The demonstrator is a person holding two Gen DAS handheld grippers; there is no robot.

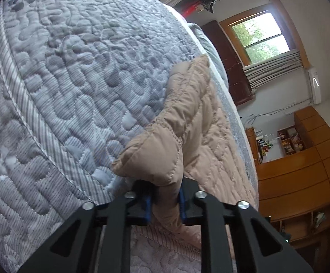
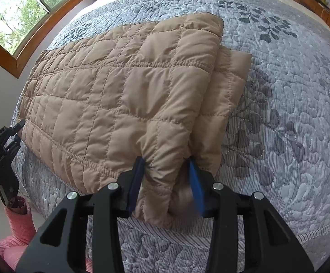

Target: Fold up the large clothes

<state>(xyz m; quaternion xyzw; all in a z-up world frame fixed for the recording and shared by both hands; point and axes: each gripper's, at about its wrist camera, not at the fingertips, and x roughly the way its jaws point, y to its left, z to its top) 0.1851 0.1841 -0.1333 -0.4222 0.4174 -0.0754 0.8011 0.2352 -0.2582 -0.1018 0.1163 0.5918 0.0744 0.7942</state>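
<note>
A tan quilted jacket (image 2: 119, 95) lies partly folded on a grey quilted bedspread (image 2: 290, 104). My right gripper (image 2: 167, 186) is shut on the jacket's near corner, several layers bunched between the blue pads. My left gripper (image 1: 165, 202) is shut on another edge of the jacket (image 1: 165, 150), which bulges up ahead of the fingers. The left gripper also shows in the right wrist view (image 2: 3, 150) at the jacket's far left edge, over the side of the bed.
The bedspread (image 1: 62, 86) covers the whole bed. A window (image 1: 260, 36), a dark door (image 1: 233, 63) and wooden shelving (image 1: 301, 170) stand beyond the bed. A pink cloth item (image 2: 19, 225) sits on the floor beside the bed.
</note>
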